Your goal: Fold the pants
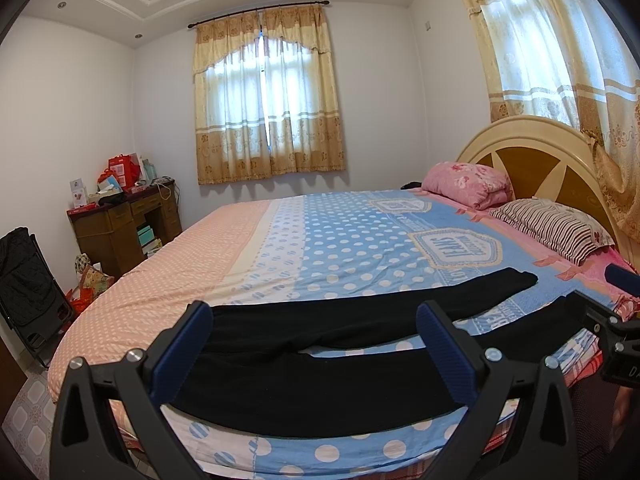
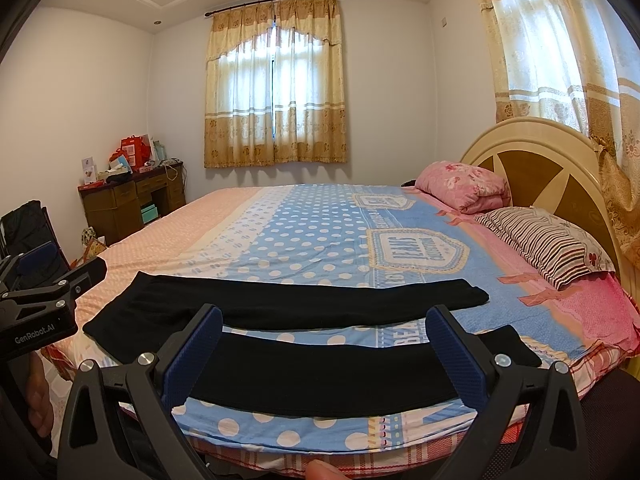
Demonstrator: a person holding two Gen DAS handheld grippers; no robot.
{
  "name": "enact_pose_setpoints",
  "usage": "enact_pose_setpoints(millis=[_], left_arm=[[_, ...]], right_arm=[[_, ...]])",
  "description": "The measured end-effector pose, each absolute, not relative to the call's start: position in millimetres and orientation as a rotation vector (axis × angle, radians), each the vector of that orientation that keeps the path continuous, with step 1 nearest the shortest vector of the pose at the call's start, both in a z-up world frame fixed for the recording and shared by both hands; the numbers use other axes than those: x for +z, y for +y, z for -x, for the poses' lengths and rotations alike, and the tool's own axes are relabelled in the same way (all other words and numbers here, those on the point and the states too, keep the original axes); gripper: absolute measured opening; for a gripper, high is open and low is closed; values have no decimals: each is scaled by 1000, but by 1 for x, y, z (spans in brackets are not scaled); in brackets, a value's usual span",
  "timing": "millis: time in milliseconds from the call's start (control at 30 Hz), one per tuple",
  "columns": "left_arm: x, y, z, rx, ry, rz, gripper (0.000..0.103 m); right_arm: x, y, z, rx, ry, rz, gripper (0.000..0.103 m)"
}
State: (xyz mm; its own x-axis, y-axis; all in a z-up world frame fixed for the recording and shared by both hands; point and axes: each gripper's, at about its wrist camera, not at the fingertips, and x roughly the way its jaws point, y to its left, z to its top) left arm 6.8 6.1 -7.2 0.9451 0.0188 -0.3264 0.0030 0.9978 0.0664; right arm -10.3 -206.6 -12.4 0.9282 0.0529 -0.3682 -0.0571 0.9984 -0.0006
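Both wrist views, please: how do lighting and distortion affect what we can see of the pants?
Left wrist: window backlight, black pants lose fold detail, bed edge bows. Right wrist: same fisheye curve, pants sharp but featureless.

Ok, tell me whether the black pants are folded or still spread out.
Spread out. The black pants lie flat on the bed, both legs separate with bedsheet showing between them.

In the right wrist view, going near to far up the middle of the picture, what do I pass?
Near black pant leg → strip of blue polka-dot bedspread → far black pant leg → gold patterned window curtains on the back wall.
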Motion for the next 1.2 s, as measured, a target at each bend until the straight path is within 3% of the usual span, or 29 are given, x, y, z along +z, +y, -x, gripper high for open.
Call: enact_pose_setpoints(millis=[800, 1200], left_arm=[[-21, 11, -15, 8, 368, -58, 103], [-49, 43, -59, 9, 440, -71, 103]], right_arm=[[-30, -193, 0, 67, 435, 43, 102], [-64, -197, -38, 69, 526, 65, 102]])
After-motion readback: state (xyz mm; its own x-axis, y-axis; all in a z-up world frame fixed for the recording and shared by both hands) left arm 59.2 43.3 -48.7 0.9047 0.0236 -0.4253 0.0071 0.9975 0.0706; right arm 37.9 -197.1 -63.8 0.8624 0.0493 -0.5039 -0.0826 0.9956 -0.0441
